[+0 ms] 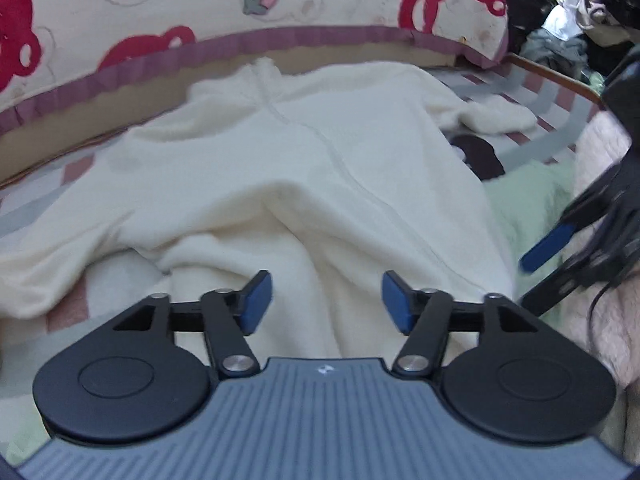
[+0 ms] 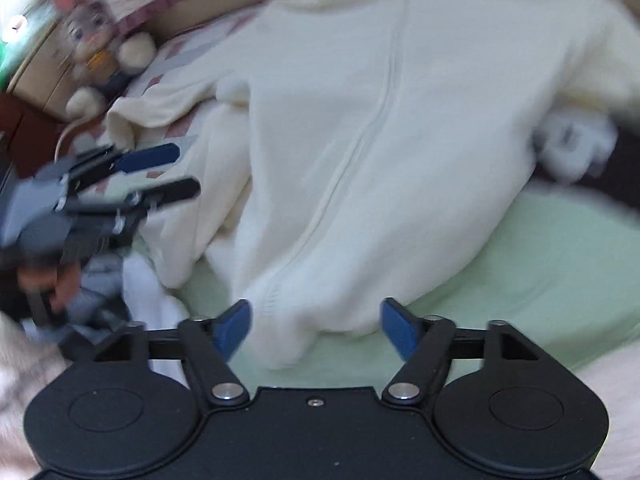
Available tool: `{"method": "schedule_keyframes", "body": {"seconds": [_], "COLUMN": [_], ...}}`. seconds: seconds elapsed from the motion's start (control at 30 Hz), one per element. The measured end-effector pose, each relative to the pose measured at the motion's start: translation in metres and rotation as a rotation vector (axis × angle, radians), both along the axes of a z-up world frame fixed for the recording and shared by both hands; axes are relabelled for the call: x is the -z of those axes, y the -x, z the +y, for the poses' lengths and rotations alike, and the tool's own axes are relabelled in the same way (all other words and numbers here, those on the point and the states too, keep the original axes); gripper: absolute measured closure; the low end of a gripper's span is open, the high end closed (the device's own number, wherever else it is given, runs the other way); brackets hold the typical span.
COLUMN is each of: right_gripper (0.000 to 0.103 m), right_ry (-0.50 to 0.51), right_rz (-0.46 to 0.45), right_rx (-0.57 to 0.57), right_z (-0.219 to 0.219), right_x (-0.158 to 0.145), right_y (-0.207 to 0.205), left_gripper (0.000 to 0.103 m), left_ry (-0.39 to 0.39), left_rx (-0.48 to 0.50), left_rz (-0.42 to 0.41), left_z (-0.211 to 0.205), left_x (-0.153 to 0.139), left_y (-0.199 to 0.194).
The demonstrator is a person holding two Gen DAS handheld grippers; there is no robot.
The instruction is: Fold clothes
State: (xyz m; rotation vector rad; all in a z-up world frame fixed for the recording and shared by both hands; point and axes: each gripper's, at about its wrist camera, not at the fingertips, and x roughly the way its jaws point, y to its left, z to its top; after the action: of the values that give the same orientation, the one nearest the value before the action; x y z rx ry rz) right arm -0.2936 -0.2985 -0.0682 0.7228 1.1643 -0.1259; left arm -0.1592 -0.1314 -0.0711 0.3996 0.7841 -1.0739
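A: Report the position of the garment.

B: The cream fleece jacket point(image 1: 280, 168) lies spread on the bed, zipper side up, collar toward the cartoon-print cushion point(image 1: 120, 12) at the far edge. Its hem end is rumpled and rests on a pale green sheet point(image 2: 520, 272). One sleeve point(image 1: 496, 116) extends over the striped bedding point(image 1: 532, 92) on the right of the left wrist view.

A: State of the left tool?

B: The left tool point(image 1: 326, 300) is spread. Its blue pads stand apart above the hem folds of the jacket; nothing is between them and neither pad presses on the fabric.

A: State of the right tool?

B: The right tool point(image 2: 316, 330) is spread wide. The lower hem of the jacket, near the bottom of the zipper, lies in the gap, but the pads are clear of it. No grip is shown.

A: Relative position of the two tools?

B: In the right wrist view the left tool appears at the left edge, blurred, beside the folded-in sleeve point(image 2: 192, 184), held by a hand point(image 2: 52, 284).

A: Other items?

B: A stuffed toy point(image 2: 100, 52) lies near the cushion. A pile of mixed clothes point(image 1: 560, 12) sits beyond the bed corner.
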Motion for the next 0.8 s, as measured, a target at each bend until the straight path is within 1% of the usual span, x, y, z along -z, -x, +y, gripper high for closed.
{"method": "schedule_keyframes", "body": {"seconds": [0.07,0.13,0.17,0.2,0.23,0.27,0.3,0.33,0.37,0.4,0.47,0.5,0.53,0.57,0.6,0.63,0.67,0.7,0.73,0.8], "right_gripper": [0.015,0.015,0.016,0.025,0.041,0.051,0.061,0.076,0.080,0.082,0.083,0.083,0.083,0.083,0.083,0.083,0.082,0.083,0.082,0.082], "right_ry": [-0.070,-0.130,-0.103,-0.045,0.013,0.086,0.169,0.245,0.318,0.391,0.537,0.561,0.556,0.558,0.565,0.567,0.565,0.564,0.542,0.463], "right_rz": [0.065,0.116,0.113,0.102,0.091,0.050,-0.010,-0.063,-0.111,-0.160,-0.256,-0.284,-0.292,-0.288,-0.280,-0.264,-0.242,-0.220,-0.209,-0.202], "right_rx": [0.061,0.105,0.098,0.084,0.070,0.061,0.055,0.047,0.038,0.028,0.008,0.015,0.025,0.027,0.027,0.039,0.061,0.082,0.107,0.171], "right_z": [0.009,0.018,0.022,0.024,0.027,0.028,0.028,0.025,0.021,0.017,0.009,0.000,-0.008,-0.015,-0.021,-0.027,-0.033,-0.039,-0.047,-0.068], "right_x": [0.026,0.049,0.051,0.048,0.046,0.036,0.022,0.008,-0.007,-0.021,-0.050,-0.059,-0.062,-0.058,-0.052,-0.044,-0.035,-0.027,-0.021,-0.013], "right_y": [-0.008,-0.015,-0.016,-0.018,-0.019,-0.018,-0.016,-0.016,-0.018,-0.020,-0.024,-0.030,-0.039,-0.052,-0.065,-0.079,-0.093,-0.107,-0.116,-0.129], "left_gripper": [0.038,0.038,0.037,0.037,0.040,0.073,0.096,0.097,0.097,0.097,0.097,0.097,0.096,0.095,0.096,0.096,0.095,0.089,0.084,0.057], "left_ry": [-0.043,-0.117,-0.151,-0.177,-0.188,-0.158,-0.118,-0.078,-0.037,0.001,0.074,0.112,0.145,0.164,0.175,0.170,0.170,0.173,0.188,0.226], "left_rx": [-0.009,-0.035,-0.041,-0.029,-0.017,-0.012,-0.030,-0.048,-0.066,-0.087,-0.146,-0.184,-0.229,-0.282,-0.327,-0.352,-0.370,-0.381,-0.372,-0.321], "left_rz": [0.014,-0.023,-0.043,-0.070,-0.099,-0.124,-0.128,-0.131,-0.135,-0.144,-0.191,-0.205,-0.223,-0.264,-0.309,-0.359,-0.390,-0.406,-0.380,-0.338], "left_z": [-0.003,-0.005,-0.005,-0.003,0.000,0.007,0.013,0.020,0.027,0.033,0.043,0.047,0.050,0.051,0.052,0.053,0.057,0.061,0.066,0.076], "left_x": [0.009,0.019,0.024,0.028,0.031,0.028,0.020,0.013,0.006,-0.003,-0.028,-0.038,-0.045,-0.048,-0.050,-0.051,-0.053,-0.054,-0.056,-0.056], "left_y": [0.001,0.003,0.004,0.005,0.006,0.003,-0.005,-0.014,-0.023,-0.032,-0.050,-0.059,-0.067,-0.073,-0.077,-0.078,-0.077,-0.076,-0.075,-0.067]}}
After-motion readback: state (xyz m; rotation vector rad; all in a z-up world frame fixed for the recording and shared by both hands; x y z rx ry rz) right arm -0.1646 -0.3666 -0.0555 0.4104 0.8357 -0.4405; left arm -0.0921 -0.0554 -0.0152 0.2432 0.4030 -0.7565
